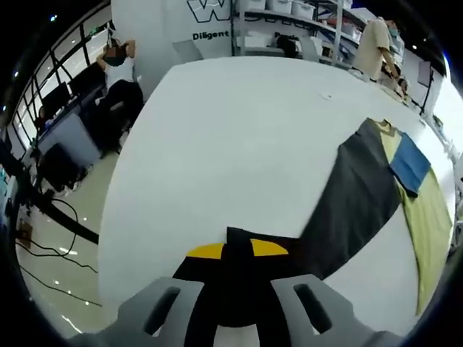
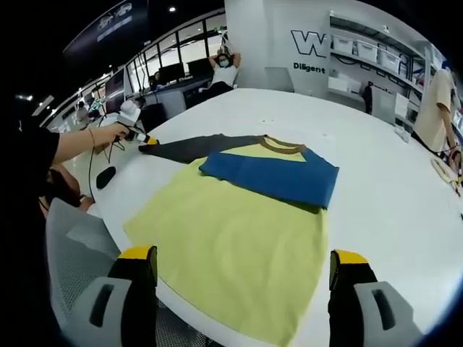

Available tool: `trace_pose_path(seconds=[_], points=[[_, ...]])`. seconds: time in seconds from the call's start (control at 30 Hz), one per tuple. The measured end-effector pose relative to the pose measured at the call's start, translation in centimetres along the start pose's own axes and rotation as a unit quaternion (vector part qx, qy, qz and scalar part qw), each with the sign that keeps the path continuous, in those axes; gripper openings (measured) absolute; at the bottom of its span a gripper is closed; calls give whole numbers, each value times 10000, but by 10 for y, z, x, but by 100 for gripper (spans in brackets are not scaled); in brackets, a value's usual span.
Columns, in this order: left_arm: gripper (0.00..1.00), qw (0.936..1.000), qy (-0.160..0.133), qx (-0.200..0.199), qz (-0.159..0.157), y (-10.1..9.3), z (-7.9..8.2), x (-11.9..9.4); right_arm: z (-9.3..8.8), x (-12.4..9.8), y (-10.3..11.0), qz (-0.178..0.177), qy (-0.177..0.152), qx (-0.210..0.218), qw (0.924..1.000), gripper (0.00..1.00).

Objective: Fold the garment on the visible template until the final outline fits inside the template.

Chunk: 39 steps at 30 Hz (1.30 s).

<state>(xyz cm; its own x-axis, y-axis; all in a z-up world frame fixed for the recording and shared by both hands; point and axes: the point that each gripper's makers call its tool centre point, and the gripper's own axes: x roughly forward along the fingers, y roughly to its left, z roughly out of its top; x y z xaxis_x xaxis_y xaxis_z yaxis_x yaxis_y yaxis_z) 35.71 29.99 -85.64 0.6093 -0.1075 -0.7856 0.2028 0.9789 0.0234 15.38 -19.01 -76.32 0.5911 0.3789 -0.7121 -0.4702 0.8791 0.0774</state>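
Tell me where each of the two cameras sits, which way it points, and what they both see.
Left gripper view: rides the left gripper, shut on the dark grey sleeve, facing along it across the white table.
Right gripper view: rides the open right gripper, facing the yellow-green garment with its blue sleeve; the person's hand shows.
Shared: garment, both sleeves, table.

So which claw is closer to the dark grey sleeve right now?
Left. The left claw is clamped on the end of the dark grey sleeve; the right claw hangs open over the garment's yellow hem, far from it.
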Motion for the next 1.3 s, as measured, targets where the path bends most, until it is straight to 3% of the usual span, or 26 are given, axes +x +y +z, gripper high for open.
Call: trace_pose_path(seconds=[0.07,0.23,0.33,0.37,0.53,0.6,0.7,0.83,1.1,1.2,1.3], points=[[3,10000,-8,38,-44,-2,0,1,-1,0,0,-10,16,4,10000,98],[3,9998,-49,188,110,0,3,-1,-2,-1,-1,-33,4,26,10000,97],[3,9997,-136,147,171,4,7,-4,-2,-2,-3,-58,-6,48,10000,97],[3,9990,-350,104,244,7,15,-6,-2,-2,-4,-68,-6,49,10000,97],[3,9983,-434,8,377,17,19,-14,-2,-2,-3,-56,8,16,10000,97],[3,9970,-413,-132,637,27,16,-19,-2,-1,-3,-45,5,11,10000,97],[3,9953,-589,-446,620,29,17,-23,-2,-1,-3,-40,13,3,10000,97],[3,9921,-630,-673,849,40,10,-28,-2,-2,-3,-55,7,13,10000,97],[3,9864,-713,-1182,894,46,0,-30,-4,0,-1,-29,77,-43,10000,96],[3,9861,-621,-1257,894,46,-4,-26,-4,0,0,-24,82,-55,9999,96],[3,9882,-651,-1052,901,43,-3,-24,-2,0,0,-24,74,-65,9999,96]])
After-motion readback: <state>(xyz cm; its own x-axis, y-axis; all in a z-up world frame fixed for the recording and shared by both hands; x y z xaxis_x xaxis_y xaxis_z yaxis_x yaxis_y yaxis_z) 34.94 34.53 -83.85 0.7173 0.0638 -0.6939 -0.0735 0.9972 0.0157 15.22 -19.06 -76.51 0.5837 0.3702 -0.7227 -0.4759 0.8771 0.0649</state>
